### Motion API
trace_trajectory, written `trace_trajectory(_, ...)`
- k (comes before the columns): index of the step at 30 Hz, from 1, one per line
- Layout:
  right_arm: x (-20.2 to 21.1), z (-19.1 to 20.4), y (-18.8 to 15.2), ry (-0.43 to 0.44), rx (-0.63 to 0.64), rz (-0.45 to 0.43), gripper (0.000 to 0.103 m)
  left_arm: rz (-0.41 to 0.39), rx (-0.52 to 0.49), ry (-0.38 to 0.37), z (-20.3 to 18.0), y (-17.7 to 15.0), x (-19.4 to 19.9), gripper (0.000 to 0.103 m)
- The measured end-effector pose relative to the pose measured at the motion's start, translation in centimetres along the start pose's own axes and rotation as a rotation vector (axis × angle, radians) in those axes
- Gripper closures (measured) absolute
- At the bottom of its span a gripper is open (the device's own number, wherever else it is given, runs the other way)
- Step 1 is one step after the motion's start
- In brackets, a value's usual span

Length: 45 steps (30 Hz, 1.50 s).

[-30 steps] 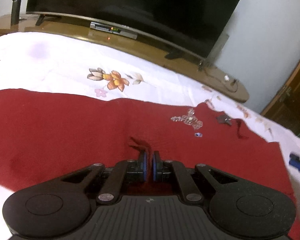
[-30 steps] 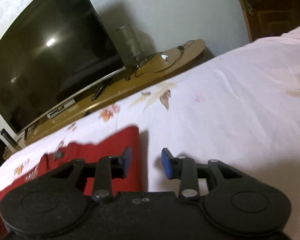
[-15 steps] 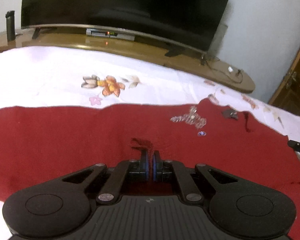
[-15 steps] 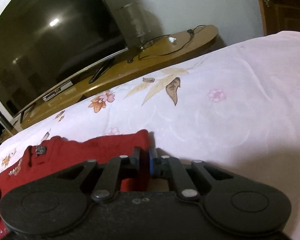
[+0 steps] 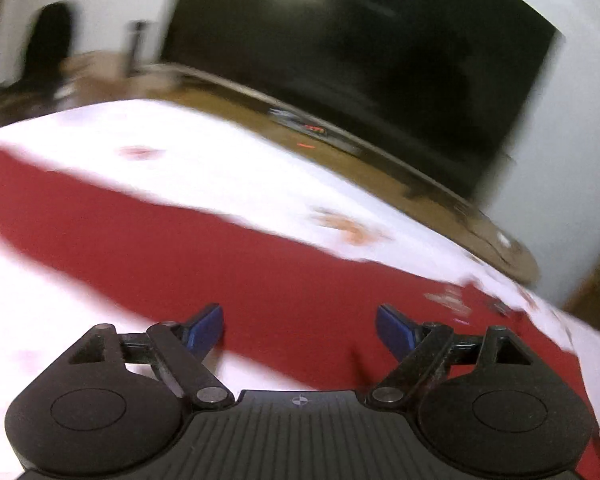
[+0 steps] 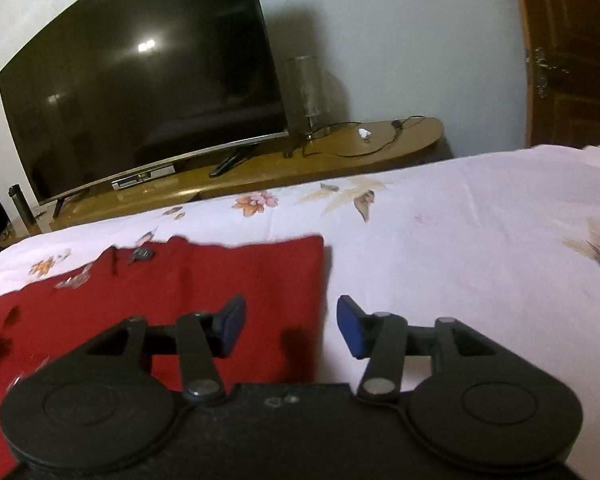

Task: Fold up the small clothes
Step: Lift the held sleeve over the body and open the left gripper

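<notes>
- Left tongs (image 5: 299,330): blue pads spread wide, nothing between them, hovering above the red garment (image 5: 228,264); view heavily motion-blurred.
- Right tongs (image 6: 291,326): likewise parted and empty, straddling the right-hand edge of the same red garment (image 6: 204,276), one pad over cloth, the other over the bedsheet (image 6: 480,240).
- Garment lying spread flat on the floral bed sheet, a long red band across both views, right corner squared off.
- Judged soft, light and limp: likely to sag and drape when lifted, apt to slide on the smooth sheet; thin enough to pinch at an edge.
- Best holds, by that judgement: the right-hand corner under the right tongs, and the near hem under the left, away from the decorated part.
- Small silvery embellishments (image 6: 74,280) and a dark tag-like piece (image 6: 142,255) near the far edge: possibly snag-prone, better left untouched.
- No legible brand, label or writing anywhere; tag too small to read.
- Beyond the bed: a television (image 6: 140,100) on a wooden stand (image 6: 340,156), no logo readable.
</notes>
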State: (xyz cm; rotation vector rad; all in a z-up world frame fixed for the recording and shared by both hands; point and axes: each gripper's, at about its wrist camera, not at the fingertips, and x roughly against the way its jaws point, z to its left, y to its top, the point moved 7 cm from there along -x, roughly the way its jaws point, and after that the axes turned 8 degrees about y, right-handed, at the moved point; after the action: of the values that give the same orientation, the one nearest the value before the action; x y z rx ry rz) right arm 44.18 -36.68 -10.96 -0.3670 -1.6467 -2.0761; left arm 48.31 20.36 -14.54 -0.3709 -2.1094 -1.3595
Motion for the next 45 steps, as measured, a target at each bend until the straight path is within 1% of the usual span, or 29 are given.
trace_trajectory(1, 0.9, 0.1, -0.8, 0.007, -0.011, 0.007, 0.054, 0.005, 0.049, 0.017, 2.4, 0.1, 0.2, 0.021)
trace_trajectory(3, 2.2, 0.3, -2.4, 0.006, -0.027, 0.038, 0.054, 0.015, 0.183, 0.065, 8.3, 0.5, 0.7, 0.044)
trace_trajectory(4, 3.0, 0.4, -3.4, -0.009, -0.038, 0.050, 0.054, 0.026, 0.242, 0.073, 10.4, 0.6, 0.6, 0.050)
trace_trajectory(5, 3.4, 0.7, -3.7, -0.016, -0.054, 0.054, 0.054, 0.028, 0.330, 0.063, 13.1, 0.8, 0.6, 0.061)
trace_trajectory(6, 4.1, 0.8, -4.2, -0.018, -0.074, 0.057, 0.054, 0.027, 0.393, 0.055, 15.0, 1.0, 0.5, 0.063)
trace_trajectory(7, 4.5, 1.2, -4.7, -0.025, -0.092, 0.059, 0.054, 0.020, 0.441, 0.058, 16.7, 1.4, 0.4, 0.063)
trace_trajectory(10, 5.4, 2.6, -5.1, -0.039, -0.142, 0.046, 0.054, -0.001, 0.517, 0.047, 20.1, 2.8, -0.5, 0.063)
trace_trajectory(12, 5.3, 3.9, -4.8, -0.047, -0.157, 0.040, 0.054, 0.008, 0.575, 0.017, 21.6, 3.4, -1.6, 0.063)
trace_trajectory(14, 5.3, 5.6, -4.5, -0.040, -0.155, 0.034, 0.054, 0.014, 0.604, -0.009, 22.5, 4.1, -2.6, 0.063)
trace_trajectory(19, 5.0, 9.3, -3.6, -0.013, -0.126, 0.027, 0.054, 0.015, 0.618, -0.040, 23.2, 5.5, -4.8, 0.063)
trace_trajectory(20, 4.8, 10.0, -3.5, -0.011, -0.118, 0.027, 0.054, 0.013, 0.616, -0.039, 23.2, 5.8, -5.2, 0.067)
trace_trajectory(21, 4.7, 10.4, -3.3, -0.009, -0.110, 0.026, 0.054, 0.017, 0.612, -0.026, 23.0, 5.7, -5.6, 0.077)
trace_trajectory(22, 4.6, 10.9, -3.1, -0.007, -0.103, 0.026, 0.054, 0.025, 0.611, -0.011, 23.1, 5.8, -6.0, 0.083)
trace_trajectory(23, 4.6, 11.3, -3.0, -0.006, -0.098, 0.025, 0.054, 0.033, 0.622, 0.001, 23.3, 5.8, -6.5, 0.093)
trace_trajectory(25, 4.4, 11.8, -2.8, -0.004, -0.089, 0.028, 0.054, 0.029, 0.650, -0.002, 23.6, 6.1, -6.8, 0.095)
trace_trajectory(26, 4.4, 11.9, -2.8, -0.006, -0.086, 0.029, 0.054, 0.020, 0.646, -0.005, 23.3, 6.3, -6.9, 0.095)
trace_trajectory(28, 4.4, 12.1, -2.7, -0.008, -0.084, 0.029, 0.054, -0.002, 0.609, -0.004, 22.5, 7.0, -6.8, 0.095)
trace_trajectory(29, 4.4, 12.1, -2.7, -0.009, -0.087, 0.027, 0.054, -0.019, 0.577, -0.013, 21.6, 7.3, -6.4, 0.097)
trace_trajectory(31, 4.6, 11.9, -2.7, -0.009, -0.093, 0.022, 0.054, -0.060, 0.475, -0.053, 18.5, 8.5, -5.8, 0.097)
trace_trajectory(34, 4.6, 11.5, -3.0, -0.011, -0.101, 0.023, 0.054, -0.090, 0.313, -0.133, 11.6, 9.3, -4.7, 0.097)
trace_trajectory(35, 4.4, 11.3, -3.0, -0.009, -0.105, 0.026, 0.054, -0.102, 0.240, -0.157, 8.3, 9.2, -4.2, 0.097)
trace_trajectory(37, 4.1, 10.8, -3.2, -0.001, -0.115, 0.026, 0.054, -0.109, 0.148, -0.206, 3.2, 9.1, -3.6, 0.097)
trace_trajectory(38, 3.9, 10.6, -3.2, 0.005, -0.120, 0.026, 0.054, -0.105, 0.100, -0.228, 0.4, 8.5, -3.2, 0.097)
trace_trajectory(39, 3.7, 10.3, -3.1, 0.010, -0.125, 0.026, 0.054, -0.098, 0.032, -0.242, -3.1, 7.7, -3.0, 0.097)
trace_trajectory(41, 3.5, 9.7, -3.0, 0.024, -0.135, 0.023, 0.054, -0.078, -0.070, -0.250, -7.8, 6.0, -2.2, 0.097)
trace_trajectory(43, 3.3, 8.9, -2.7, 0.036, -0.145, 0.019, 0.054, -0.032, -0.176, -0.245, -12.8, 3.6, -2.9, 0.097)
trace_trajectory(45, 3.4, 8.1, -2.4, 0.045, -0.156, 0.012, 0.054, 0.028, -0.285, -0.240, -17.3, -0.2, -4.0, 0.097)
